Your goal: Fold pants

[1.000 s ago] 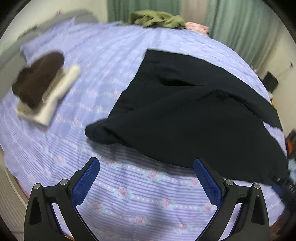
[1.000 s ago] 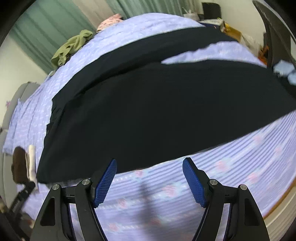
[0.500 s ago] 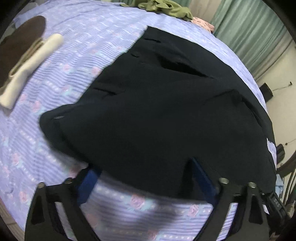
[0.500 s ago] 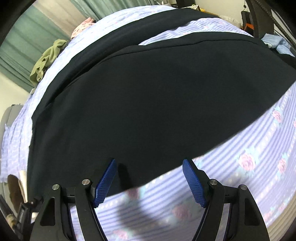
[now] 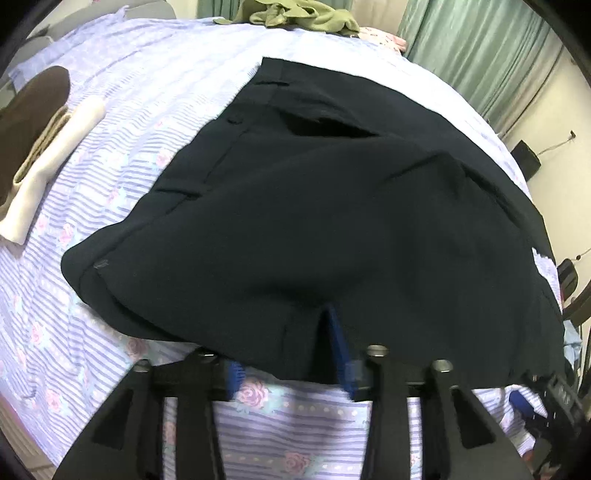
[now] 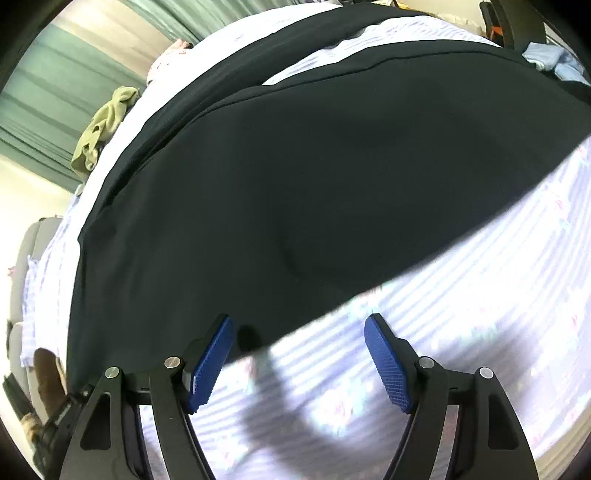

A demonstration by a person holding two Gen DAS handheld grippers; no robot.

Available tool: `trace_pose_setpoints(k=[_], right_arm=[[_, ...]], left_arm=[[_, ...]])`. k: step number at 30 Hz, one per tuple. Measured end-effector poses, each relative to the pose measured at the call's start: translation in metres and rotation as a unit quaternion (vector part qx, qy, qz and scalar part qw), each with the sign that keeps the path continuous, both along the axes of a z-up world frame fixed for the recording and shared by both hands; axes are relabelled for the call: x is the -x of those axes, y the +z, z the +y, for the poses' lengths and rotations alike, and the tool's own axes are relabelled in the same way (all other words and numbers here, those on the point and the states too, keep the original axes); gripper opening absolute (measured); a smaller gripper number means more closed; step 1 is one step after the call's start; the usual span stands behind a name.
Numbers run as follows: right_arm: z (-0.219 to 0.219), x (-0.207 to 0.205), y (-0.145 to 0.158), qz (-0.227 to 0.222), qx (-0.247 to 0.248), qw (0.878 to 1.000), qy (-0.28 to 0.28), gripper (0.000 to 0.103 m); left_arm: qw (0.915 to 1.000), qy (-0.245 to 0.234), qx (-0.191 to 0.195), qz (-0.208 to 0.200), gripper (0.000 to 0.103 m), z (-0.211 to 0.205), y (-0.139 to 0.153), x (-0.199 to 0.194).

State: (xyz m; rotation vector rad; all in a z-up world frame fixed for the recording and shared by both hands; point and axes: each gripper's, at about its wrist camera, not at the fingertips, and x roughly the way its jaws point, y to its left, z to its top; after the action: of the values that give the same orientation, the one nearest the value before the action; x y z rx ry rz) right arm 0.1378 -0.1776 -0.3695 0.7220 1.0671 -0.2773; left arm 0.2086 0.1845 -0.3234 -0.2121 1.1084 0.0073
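- green curtains (image 5: pixel 476 48) hang behind a bed (image 5: pixel 155 74) dressed in a lilac sheet with stripes and roses.
- dark pants (image 5: pixel 295 206) lie spread across the bed, waistband toward the far-left side, legs running off to the right; both legs show in the right wrist view with a strip of sheet between them.
- left claw (image 5: pixel 288 354) has just been closing, and the near hem is bunched between its blue pads; whether the pinch is firm yet i cannot tell.
- right claw (image 6: pixel 299 354) stands spread at the near edge of the lower leg, its left pad over the cloth, gripping nothing.
- folded brown and cream clothes (image 5: pixel 40 125) sit apart at the left; an olive garment (image 5: pixel 303 14) lies at the far edge.
- progress, by my judgement: no fold made; edge pickup is starting, every fold remains.
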Motion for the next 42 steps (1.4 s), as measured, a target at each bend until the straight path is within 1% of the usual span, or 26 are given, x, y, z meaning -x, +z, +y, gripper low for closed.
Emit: trace_pose_setpoints(k=[2,4,5,6,7,8,9,10,11,14,17,20,21,24,27,29,30,32,34,37,39,42], right_arm=[[-0.008,-0.007,-0.004,-0.012,-0.001,1.000,-0.010,0.074],[-0.015,-0.016,-0.005,-0.021,0.003,1.000,-0.018,0.074],[-0.017,-0.021,-0.006,-0.020,0.009,1.000,-0.021,0.066],[-0.019,-0.023,-0.005,-0.014,0.019,0.999,-0.022,0.046],[-0.020,-0.025,-0.003,-0.009,0.031,0.999,-0.018,0.039],[-0.021,-0.026,0.001,-0.010,0.030,0.999,-0.007,0.025],[-0.020,-0.024,0.007,-0.012,0.030,0.999,0.000,0.015],[-0.019,-0.024,0.013,-0.010,0.037,0.999,0.005,0.014],[-0.016,-0.021,0.023,-0.011,0.047,0.999,0.007,0.012],[-0.009,-0.011,0.057,-0.016,0.081,0.996,0.016,0.010],[-0.005,0.000,0.086,-0.014,0.107,0.994,0.023,0.008],[-0.004,0.008,0.104,0.000,0.111,0.993,0.030,0.008],[-0.003,0.010,0.109,0.003,0.117,0.992,0.034,0.008],[0.000,0.011,0.128,0.004,0.134,0.990,0.043,0.008],[0.000,0.006,0.149,-0.005,0.146,0.988,0.041,0.008],[0.001,-0.004,0.164,-0.013,0.155,0.987,0.041,0.008],[0.003,-0.017,0.169,-0.017,0.159,0.986,0.040,0.008],[0.002,-0.024,0.182,-0.026,0.162,0.986,0.041,0.008],[-0.004,-0.030,0.193,-0.034,0.162,0.985,0.042,0.008],[-0.012,-0.043,0.206,-0.048,0.151,0.986,0.042,0.008],[-0.018,-0.056,0.211,-0.054,0.148,0.987,0.043,0.008],[-0.025,-0.078,0.218,-0.061,0.141,0.987,0.044,0.008]], left_arm=[[0.9999,-0.004,-0.010,0.001,0.048,-0.004,-0.004,-0.004],[0.9999,-0.003,-0.010,-0.001,0.049,-0.004,-0.006,-0.005],[1.0000,0.003,-0.006,0.001,0.046,-0.003,-0.008,-0.007],[1.0000,0.008,-0.002,0.005,0.041,-0.002,-0.009,-0.010],[0.9999,0.010,-0.003,0.007,0.028,-0.002,-0.008,-0.010],[0.9999,0.009,-0.005,0.005,0.021,-0.003,-0.004,-0.009],[1.0000,0.007,-0.002,0.003,0.018,-0.002,-0.001,-0.008],[1.0000,0.005,0.006,0.001,0.013,-0.001,0.005,-0.006],[0.9999,0.002,0.011,0.001,0.010,0.000,0.008,-0.005],[0.9988,-0.005,0.048,0.005,0.008,0.005,0.025,0.008],[0.9986,-0.014,0.051,0.006,0.008,0.004,0.039,0.022],[0.9973,-0.020,0.069,0.016,0.008,0.005,0.052,0.030],[0.9973,-0.021,0.069,0.017,0.008,0.006,0.056,0.030],[0.9976,-0.018,0.065,0.015,0.008,0.010,0.068,0.020],[0.9976,-0.015,0.066,0.010,0.008,0.015,0.081,0.010],[0.9973,-0.009,0.073,0.005,0.008,0.017,0.091,0.006],[0.9972,-0.006,0.074,-0.003,0.008,0.017,0.098,0.003],[0.9973,0.000,0.072,-0.017,0.007,0.016,0.113,-0.003],[0.9966,0.008,0.077,-0.029,0.007,0.013,0.124,-0.009],[0.9959,0.012,0.074,-0.051,0.007,0.004,0.144,-0.029],[0.9955,0.016,0.074,-0.056,0.007,-0.002,0.154,-0.045],[0.9957,0.017,0.062,-0.067,0.007,-0.011,0.167,-0.068]])
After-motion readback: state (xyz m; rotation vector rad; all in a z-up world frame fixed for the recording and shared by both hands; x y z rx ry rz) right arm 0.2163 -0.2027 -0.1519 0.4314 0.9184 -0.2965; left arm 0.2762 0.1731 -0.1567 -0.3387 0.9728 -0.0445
